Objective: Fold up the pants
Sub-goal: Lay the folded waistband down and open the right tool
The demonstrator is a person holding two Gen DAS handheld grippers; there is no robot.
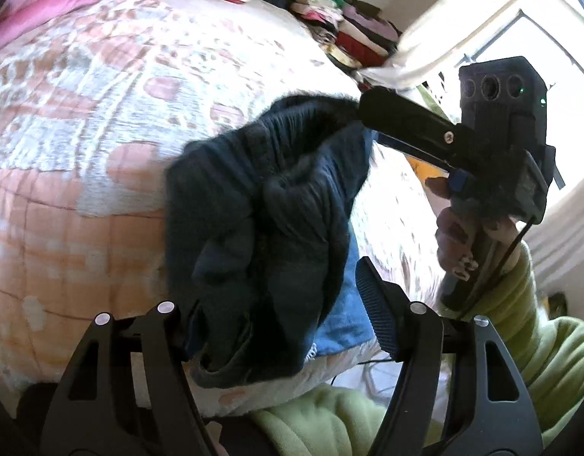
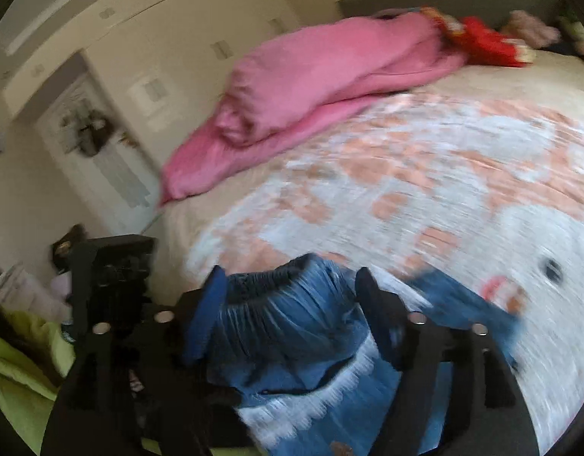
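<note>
Left wrist view: the left gripper (image 1: 277, 304) has its fingers spread, with the bunched dark blue pants (image 1: 269, 205) lying between them; the left finger is hidden behind the cloth, so contact there cannot be told, and the ribbed right finger (image 1: 371, 304) stands beside the fabric. The pants sit at the near edge of the bed (image 1: 83, 133), on its peach and white patterned cover. The right gripper (image 1: 383, 114) shows at the right of this view, one black finger reaching to the waistband end of the pants, carried by a hand (image 1: 459, 235) in a green sleeve (image 1: 550, 342).

Right wrist view, blurred: the right gripper (image 2: 292, 311) has its fingers spread apart, with the gathered elastic waistband of the pants (image 2: 292, 311) between them; no pinch is visible. A pink blanket (image 2: 322, 87) lies heaped at the far side of the bed (image 2: 444, 171). A stack of folded clothes (image 1: 349, 30) stands at the far corner in the left view
</note>
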